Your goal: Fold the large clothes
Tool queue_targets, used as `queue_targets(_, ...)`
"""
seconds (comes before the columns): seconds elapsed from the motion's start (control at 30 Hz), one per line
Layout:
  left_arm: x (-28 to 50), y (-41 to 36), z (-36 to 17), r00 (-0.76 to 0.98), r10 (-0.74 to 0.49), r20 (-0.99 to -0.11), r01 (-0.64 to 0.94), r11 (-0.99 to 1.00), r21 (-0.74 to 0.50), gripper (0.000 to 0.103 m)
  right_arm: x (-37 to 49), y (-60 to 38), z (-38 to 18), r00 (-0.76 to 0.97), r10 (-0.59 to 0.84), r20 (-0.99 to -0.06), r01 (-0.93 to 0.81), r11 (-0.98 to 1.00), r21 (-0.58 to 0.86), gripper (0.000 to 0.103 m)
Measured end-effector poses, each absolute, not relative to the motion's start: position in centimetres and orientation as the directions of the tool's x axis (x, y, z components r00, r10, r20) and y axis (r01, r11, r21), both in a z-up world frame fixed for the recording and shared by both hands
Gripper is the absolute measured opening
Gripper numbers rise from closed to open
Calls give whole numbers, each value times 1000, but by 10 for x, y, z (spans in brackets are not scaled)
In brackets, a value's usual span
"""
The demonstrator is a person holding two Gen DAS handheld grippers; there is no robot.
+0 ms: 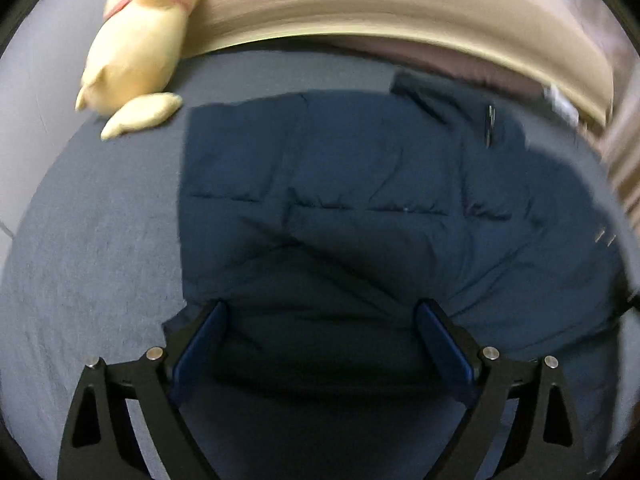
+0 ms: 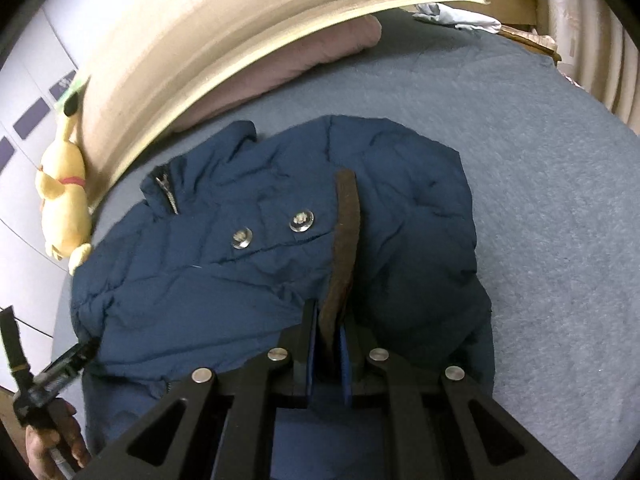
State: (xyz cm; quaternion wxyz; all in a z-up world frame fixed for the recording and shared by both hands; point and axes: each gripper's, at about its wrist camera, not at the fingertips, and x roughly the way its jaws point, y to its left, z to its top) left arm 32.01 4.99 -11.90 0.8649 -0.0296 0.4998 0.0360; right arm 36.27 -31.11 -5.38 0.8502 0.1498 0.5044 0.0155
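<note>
A navy quilted puffer jacket [image 2: 248, 264] lies crumpled on the bed, filling the middle of both views. Two silver snap buttons [image 2: 302, 221] show near its centre, a zipper [image 2: 170, 196] toward ten o'clock, and a brown-trimmed edge [image 2: 346, 232] runs toward six o'clock.

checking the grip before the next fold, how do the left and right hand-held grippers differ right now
The left hand-held gripper has its jaws spread wide over the blue jacket, gripping nothing; the right hand-held gripper is shut on the jacket's brown trim. The left is at the jacket's plain quilted part, the right by the snaps. Both point down at the jacket.
</note>
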Motion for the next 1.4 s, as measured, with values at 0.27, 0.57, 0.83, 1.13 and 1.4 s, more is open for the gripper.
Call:
queue_targets(0.27, 299, 88, -68, 651, -30, -759, -115, 984, -138, 95, 362, -314, -56, 488, 153, -859, 126, 962, 243, 10)
queue_targets(0.57, 318, 178, -74, 613, -204, -763, -221, 883, -414, 95, 364, -317, -46, 513, 145, -846, 123, 963, 239, 10)
queue_targets(0.83, 359, 182, -111, 519, -335, -786, -194, 850, -490, 64, 364, -318, -56, 494, 156, -855, 106, 966, 238, 10)
queue_targets(1.13, 364, 163, -124, 528, -288, -799, -70, 923, -379, 18, 360, -316, -63, 499, 125, -857, 90, 977, 195, 9)
queue_targets(1.4, 348, 191, -103, 598, -225, -769, -186, 895, -406, 69, 348, -353, -49, 546, 351, -760, 80, 882, 465, 93)
